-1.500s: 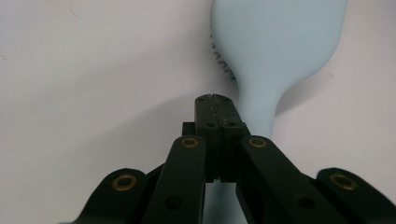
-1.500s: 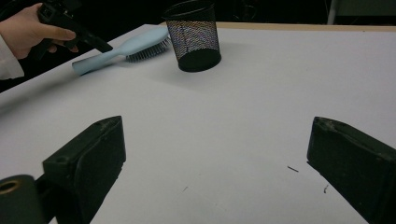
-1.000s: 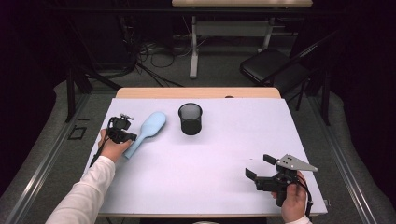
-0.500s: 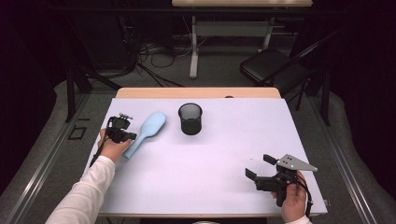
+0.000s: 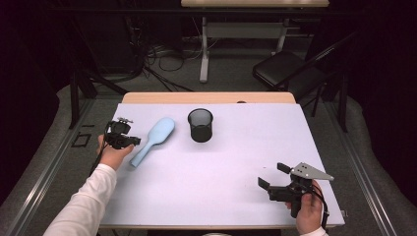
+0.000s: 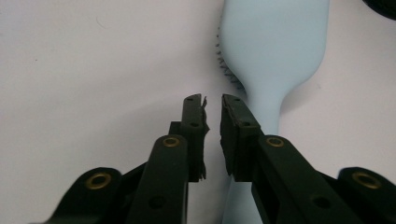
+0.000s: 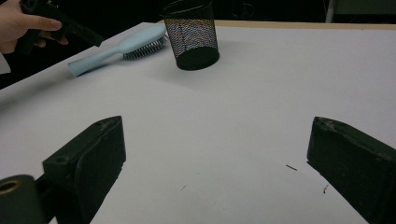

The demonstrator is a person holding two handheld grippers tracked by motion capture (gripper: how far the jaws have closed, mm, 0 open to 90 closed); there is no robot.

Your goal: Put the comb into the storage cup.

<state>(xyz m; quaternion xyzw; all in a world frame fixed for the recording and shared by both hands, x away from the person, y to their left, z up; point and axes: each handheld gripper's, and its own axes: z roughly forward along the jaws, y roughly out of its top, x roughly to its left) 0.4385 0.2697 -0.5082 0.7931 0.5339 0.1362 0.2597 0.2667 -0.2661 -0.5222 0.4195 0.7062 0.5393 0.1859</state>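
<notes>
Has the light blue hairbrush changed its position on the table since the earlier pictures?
No. In the high view the hairbrush lies at the same place and angle left of the black mesh cup, its handle toward the left gripper, whose jaws have just been opening, nothing between them.

The hairbrush (image 6: 273, 51) shows a smooth, matt pale-blue plastic back with dark bristles poking out at its edge, and the pen cup (image 7: 191, 32) beside it is fine black wire mesh with a solid dark base. The desk (image 5: 236, 167) wears a flat, matt white sheet, paper-like, with a bare wood strip along its far edge. On the left gripper (image 6: 212, 105), matt black plastic arms carry brassy metal rivets, with frayed, rough pads; the right gripper (image 5: 273, 176) bears a dull grey plate.
</notes>
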